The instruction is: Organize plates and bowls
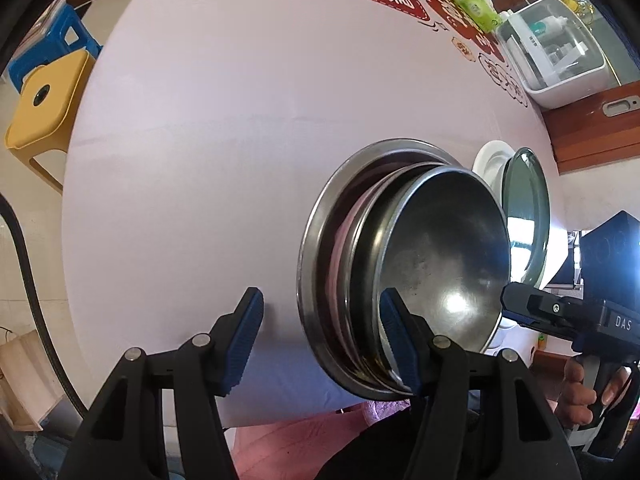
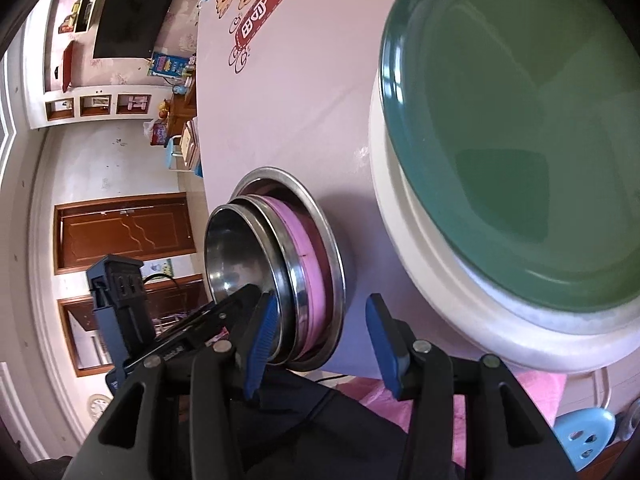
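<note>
One stack of nested dishes sits near the surface's (image 1: 192,168) front edge: a steel bowl (image 1: 444,256) on top, a steel dish, a pink plate (image 2: 310,264), a wide steel plate (image 1: 320,240) beneath. Just beside it, one green plate (image 2: 520,128) rests on one white plate (image 2: 424,264). Left gripper (image 1: 322,340) and right gripper (image 2: 320,338) both have jaws released, empty. The lower dishes are partly hidden.
</note>
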Tool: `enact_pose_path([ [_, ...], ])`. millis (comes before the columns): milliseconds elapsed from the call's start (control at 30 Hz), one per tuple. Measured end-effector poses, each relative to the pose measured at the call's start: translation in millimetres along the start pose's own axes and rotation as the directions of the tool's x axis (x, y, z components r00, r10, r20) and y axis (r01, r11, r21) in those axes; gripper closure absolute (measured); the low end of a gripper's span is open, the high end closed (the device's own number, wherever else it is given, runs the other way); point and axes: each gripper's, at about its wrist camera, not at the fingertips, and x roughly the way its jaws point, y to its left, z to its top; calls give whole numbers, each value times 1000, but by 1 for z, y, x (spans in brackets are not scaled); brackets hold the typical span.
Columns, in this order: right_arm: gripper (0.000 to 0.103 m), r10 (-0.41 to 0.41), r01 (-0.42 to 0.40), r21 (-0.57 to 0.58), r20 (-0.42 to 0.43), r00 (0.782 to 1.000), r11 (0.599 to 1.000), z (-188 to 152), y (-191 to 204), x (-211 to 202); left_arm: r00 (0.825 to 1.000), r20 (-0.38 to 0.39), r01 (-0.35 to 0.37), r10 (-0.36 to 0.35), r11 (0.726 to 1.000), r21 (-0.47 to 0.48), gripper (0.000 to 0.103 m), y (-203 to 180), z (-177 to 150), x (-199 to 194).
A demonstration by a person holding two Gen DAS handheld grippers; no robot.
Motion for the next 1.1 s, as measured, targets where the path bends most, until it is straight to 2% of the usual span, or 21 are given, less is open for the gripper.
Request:
enact_pose_path([
  [233, 57, 20, -20, 21, -4, 1000, 1000, 4, -4, 6, 1000, -16, -2, 2, 1000, 13, 47, -1, 4, 6],
  [300, 60, 27, -27, 18, 1, 1000, 999, 4, -4, 5, 1000, -18, 7, -7, 1000, 18, 48, -2, 5, 7],
  [533, 67, 48, -48, 10, -2, 999, 999, 2, -4, 3, 999, -22, 44, -43, 999, 26, 63, -6, 11, 8],
  [1100, 69, 70, -69, -43, 20, 997, 997, -3, -1, -6, 1000, -8, 27, -27, 999, 30, 63, -13, 5, -3],
])
